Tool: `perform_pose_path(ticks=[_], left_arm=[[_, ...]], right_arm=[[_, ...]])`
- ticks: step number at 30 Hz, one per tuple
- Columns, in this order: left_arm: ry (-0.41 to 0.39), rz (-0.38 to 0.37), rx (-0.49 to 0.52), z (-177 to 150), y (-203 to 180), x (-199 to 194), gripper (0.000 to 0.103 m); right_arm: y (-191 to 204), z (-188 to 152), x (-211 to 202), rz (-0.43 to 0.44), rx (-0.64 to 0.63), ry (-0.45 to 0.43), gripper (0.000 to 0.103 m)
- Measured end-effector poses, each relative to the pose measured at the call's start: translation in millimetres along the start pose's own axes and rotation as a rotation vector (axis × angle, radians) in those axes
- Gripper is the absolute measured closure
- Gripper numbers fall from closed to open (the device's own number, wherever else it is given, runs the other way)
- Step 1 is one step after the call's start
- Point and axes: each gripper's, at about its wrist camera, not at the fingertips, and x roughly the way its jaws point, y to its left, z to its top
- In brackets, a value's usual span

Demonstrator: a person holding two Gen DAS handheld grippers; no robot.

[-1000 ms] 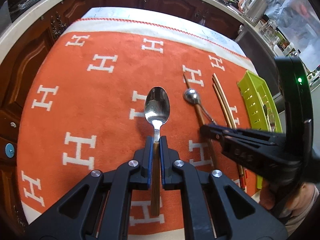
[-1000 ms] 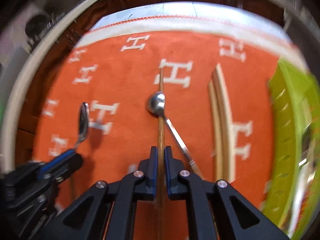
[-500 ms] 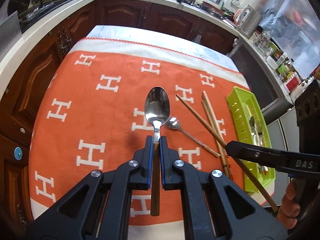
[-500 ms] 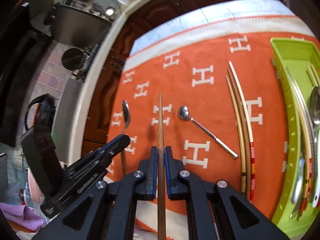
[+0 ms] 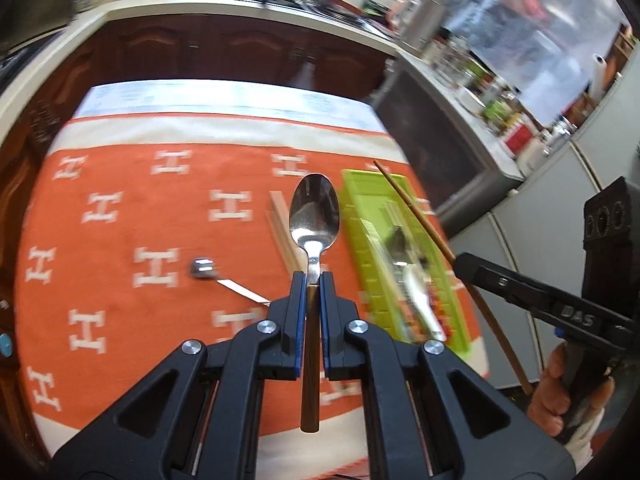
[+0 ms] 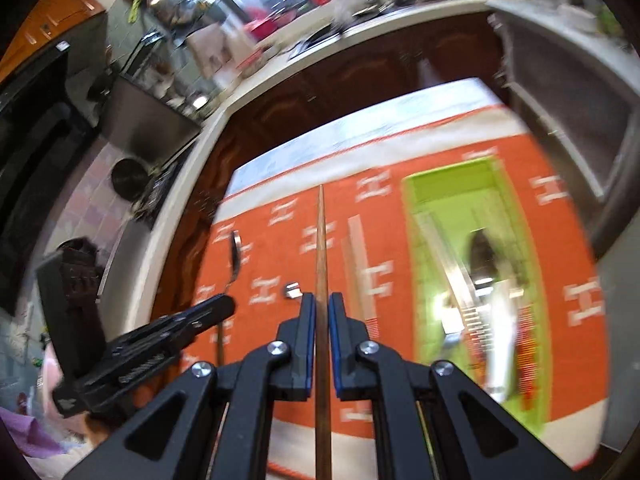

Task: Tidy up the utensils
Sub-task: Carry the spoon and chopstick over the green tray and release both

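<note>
My left gripper [image 5: 313,280] is shut on a silver spoon with a wooden handle [image 5: 315,212], held in the air just left of the green tray [image 5: 362,256]. My right gripper [image 6: 321,304] is shut on a brown chopstick [image 6: 320,240], held above the orange cloth [image 6: 280,280]; the chopstick also shows in the left wrist view [image 5: 416,212] over the tray. The tray [image 6: 420,264] holds several utensils. A small silver spoon [image 5: 204,270] and a pair of pale chopsticks [image 5: 282,228] lie on the cloth.
The orange cloth [image 5: 120,280] with white H marks covers the table. Dark wooden cabinets [image 5: 240,52] and a countertop with kitchen clutter stand behind. A grey appliance [image 5: 452,152] stands at the table's right.
Both grippers have risen and swung right toward the green tray, carrying the spoon and the brown chopstick. The small spoon and pale chopsticks stay on the cloth.
</note>
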Motion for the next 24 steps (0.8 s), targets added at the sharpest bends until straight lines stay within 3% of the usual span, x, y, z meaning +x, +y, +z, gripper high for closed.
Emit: perform_pose_path(ticks=[10, 20, 24], left_arm=[[0.096, -0.08, 0.068, 25.6, -93.1, 65.0, 0.099], [0.22, -0.066, 0.04, 24.1, -108.5, 157.3, 0.099], [0.231, -0.049, 0.044, 21.8, -106.3, 176.6, 0.099]], right_arm=[[-69.6, 7.7, -17.5, -0.195, 0.031, -0.072, 0.097], [-113.5, 8.9, 13.1, -0.236, 0.081, -0.021, 0.097], [-122.5, 10.8, 27.0, -0.232, 0.094, 0.004, 0.096]])
